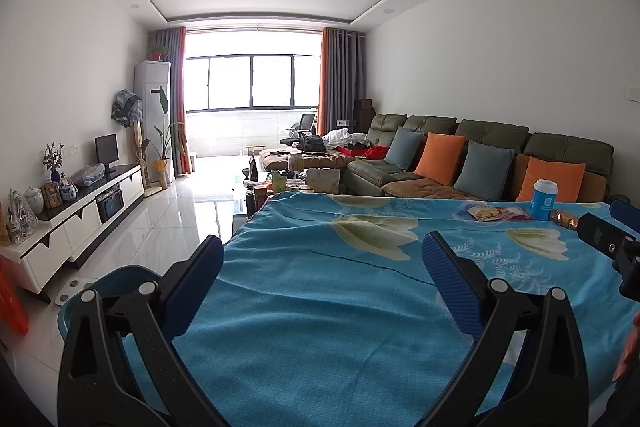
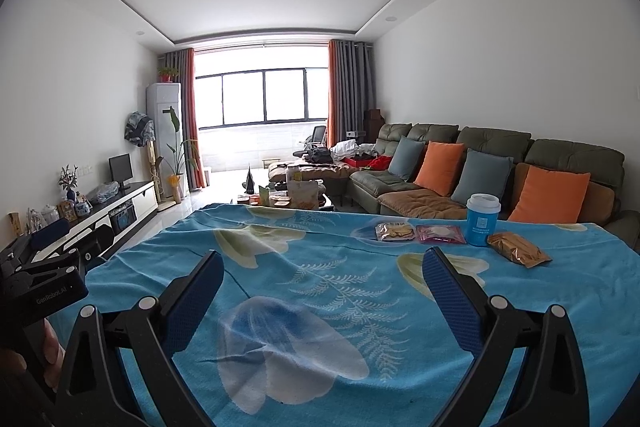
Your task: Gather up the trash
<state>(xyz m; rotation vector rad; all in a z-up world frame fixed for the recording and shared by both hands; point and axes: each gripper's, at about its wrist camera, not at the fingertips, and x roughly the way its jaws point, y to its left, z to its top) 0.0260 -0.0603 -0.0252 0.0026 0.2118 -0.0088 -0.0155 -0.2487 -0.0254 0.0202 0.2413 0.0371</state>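
Observation:
Trash lies at the far right of a table covered in a blue flowered cloth: a clear snack packet, a pink wrapper, a blue paper cup with a white lid and a golden-brown wrapper. In the left wrist view the cup, the snack packet and the golden wrapper show at far right. My left gripper is open and empty over the cloth's left part. My right gripper is open and empty, well short of the trash.
A blue bin stands on the floor by the table's left edge. A green sofa with orange and grey cushions runs behind the table. A cluttered coffee table and a TV cabinet stand beyond.

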